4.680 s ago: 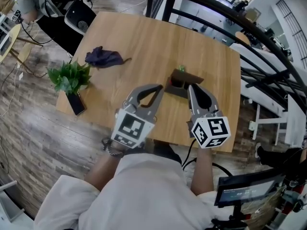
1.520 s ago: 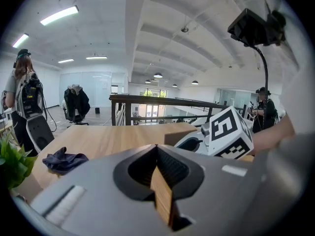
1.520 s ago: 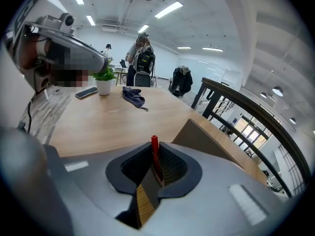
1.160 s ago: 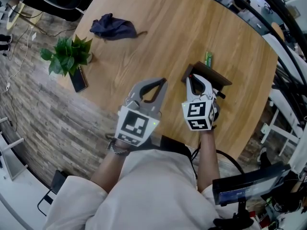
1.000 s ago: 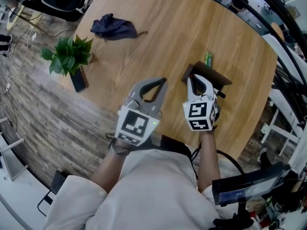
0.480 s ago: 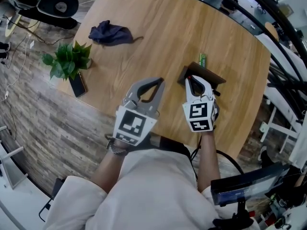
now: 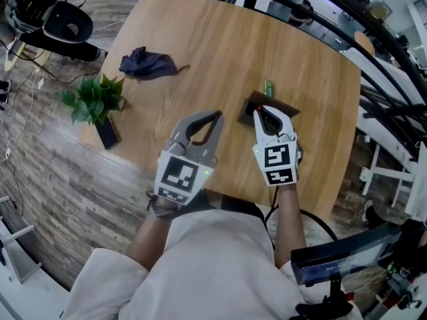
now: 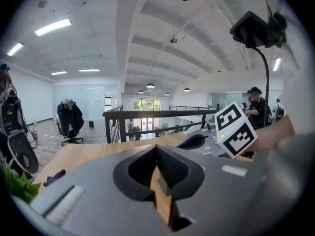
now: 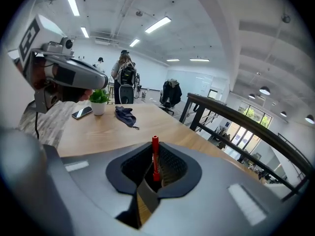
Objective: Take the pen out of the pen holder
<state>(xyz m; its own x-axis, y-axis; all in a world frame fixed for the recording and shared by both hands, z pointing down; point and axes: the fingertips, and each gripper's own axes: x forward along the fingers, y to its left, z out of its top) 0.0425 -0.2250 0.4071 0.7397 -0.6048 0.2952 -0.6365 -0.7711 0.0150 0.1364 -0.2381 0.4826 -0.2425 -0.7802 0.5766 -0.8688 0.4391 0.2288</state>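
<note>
Pen (image 9: 155, 156), red, stands upright between the fingers (image 9: 173, 167) of the right gripper (image 7: 261, 114), which are closed narrowly on it. That gripper hangs directly over the dark holder (image 7: 247, 107), which sits in the right half of the worktop (image 7: 200, 45), nearer the right edge than the left; whether the pen's lower end is still inside the holder cannot be told. A small green object (image 7: 268, 87) lies just behind the holder. The left gripper (image 7: 215, 119) hovers beside the right one, over the middle of the worktop, its fingers (image 8: 177, 170) drawn together at the tips with nothing between them. A dark cloth (image 7: 147, 64) lies crumpled toward the far left corner. A potted plant (image 7: 93, 99) stands at the left edge, and a phone (image 7: 107, 133) lies just beside it at the near left corner
</note>
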